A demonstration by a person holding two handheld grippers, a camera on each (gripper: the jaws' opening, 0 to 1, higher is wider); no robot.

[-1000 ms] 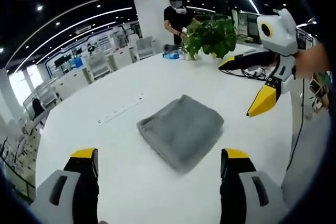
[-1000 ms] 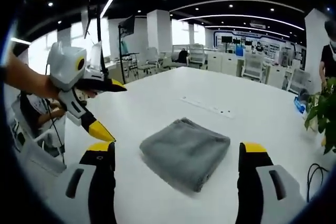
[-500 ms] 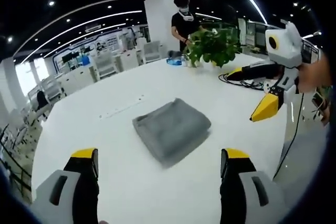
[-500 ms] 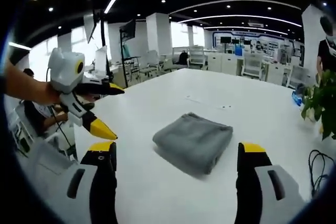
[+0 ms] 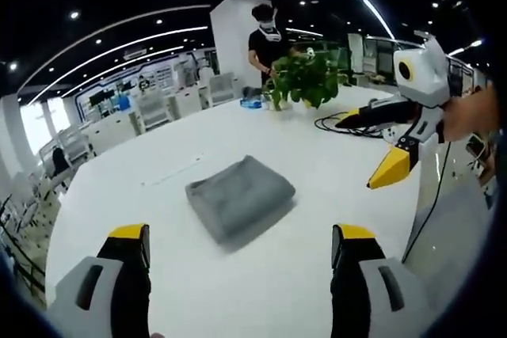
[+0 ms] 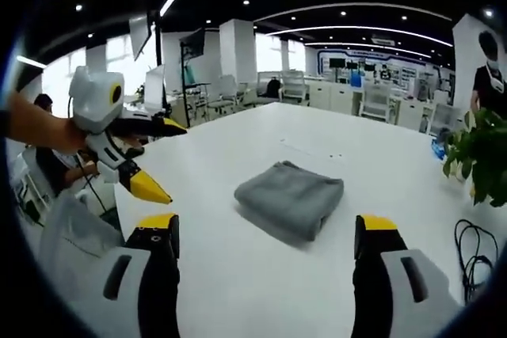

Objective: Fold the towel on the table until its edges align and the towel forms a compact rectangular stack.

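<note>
White table [image 5: 119,195], folded grey towel [image 5: 239,197], potted plant [image 5: 299,78], black cable [image 5: 341,123]

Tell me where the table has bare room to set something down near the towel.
Bare white table lies all around the folded towel, widest between it and the left gripper. It is crowded at the far edge, by the potted plant and black cable.

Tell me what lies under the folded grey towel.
The grey towel rests flat on the white table, which shows bare all around it. Whatever sits directly beneath the folded layers is covered, though no bulge suggests anything there.
</note>
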